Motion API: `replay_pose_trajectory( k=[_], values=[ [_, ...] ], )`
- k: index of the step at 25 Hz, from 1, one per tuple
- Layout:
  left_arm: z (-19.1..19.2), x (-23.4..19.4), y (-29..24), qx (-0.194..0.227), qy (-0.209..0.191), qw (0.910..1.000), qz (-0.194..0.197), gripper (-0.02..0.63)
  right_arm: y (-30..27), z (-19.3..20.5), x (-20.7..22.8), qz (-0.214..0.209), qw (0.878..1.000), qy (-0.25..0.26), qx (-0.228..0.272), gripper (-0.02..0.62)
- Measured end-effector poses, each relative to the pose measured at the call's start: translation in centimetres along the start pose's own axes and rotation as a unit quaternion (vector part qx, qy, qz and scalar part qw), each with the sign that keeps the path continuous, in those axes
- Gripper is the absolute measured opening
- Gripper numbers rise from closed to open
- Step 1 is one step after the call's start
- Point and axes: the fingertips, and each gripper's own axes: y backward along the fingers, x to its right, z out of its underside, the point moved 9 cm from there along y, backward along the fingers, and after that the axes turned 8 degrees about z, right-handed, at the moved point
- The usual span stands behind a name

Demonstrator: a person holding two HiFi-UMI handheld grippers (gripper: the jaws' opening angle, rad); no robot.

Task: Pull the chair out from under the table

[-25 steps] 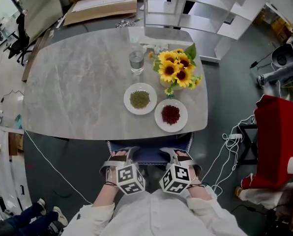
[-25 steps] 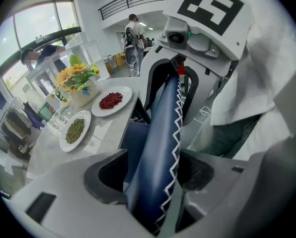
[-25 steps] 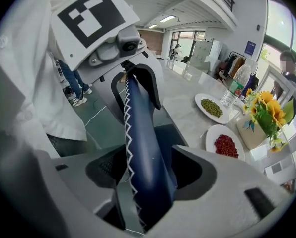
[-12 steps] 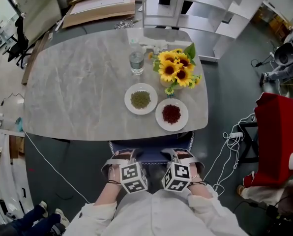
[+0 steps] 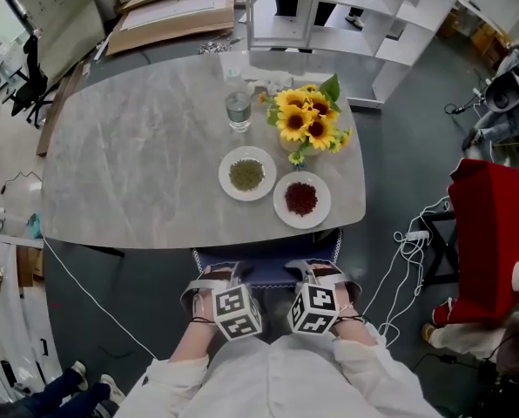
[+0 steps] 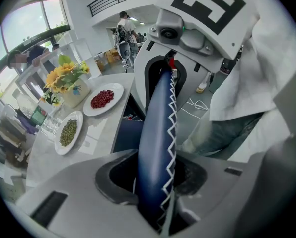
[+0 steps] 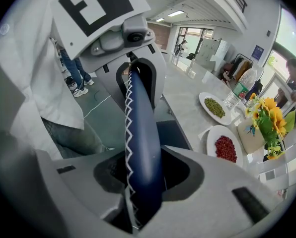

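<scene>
The chair (image 5: 264, 269) has a navy backrest with white zigzag stitching and stands tucked under the near edge of the grey marble table (image 5: 138, 146). My left gripper (image 5: 214, 279) sits on the left part of the backrest's top edge and my right gripper (image 5: 322, 277) on the right part. Both sets of jaws have just been closing, and each now presses on the backrest. In the left gripper view the backrest (image 6: 158, 133) runs up between the jaws of that gripper (image 6: 155, 177). The right gripper view shows the backrest (image 7: 140, 133) the same way in the right gripper (image 7: 143, 175).
On the table near the chair are a plate of green beans (image 5: 247, 173), a plate of red beans (image 5: 301, 199), a vase of sunflowers (image 5: 307, 124) and a glass of water (image 5: 238, 110). A red chair (image 5: 495, 233) and loose cables (image 5: 407, 251) lie to the right.
Both hands stay at the chair back, and the jaws have drawn in on it. The chair has not moved from under the table.
</scene>
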Motion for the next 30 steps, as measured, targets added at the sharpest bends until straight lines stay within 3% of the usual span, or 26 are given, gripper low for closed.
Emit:
replay_pose_trajectory(
  k=[16,30],
  values=[
    [0.7,3.2,0.3,-0.003,-0.017,0.9998,0.01,0.147,1.2,0.1,-3.2,0.002,1.0,-0.016,-0.007,0.127],
    [2.7,8.6,1.1,-0.009,-0.05,0.9984,0.025,0.144,2.6,-0.8,-9.3,0.012,0.999,-0.049,-0.018,0.127]
  ],
)
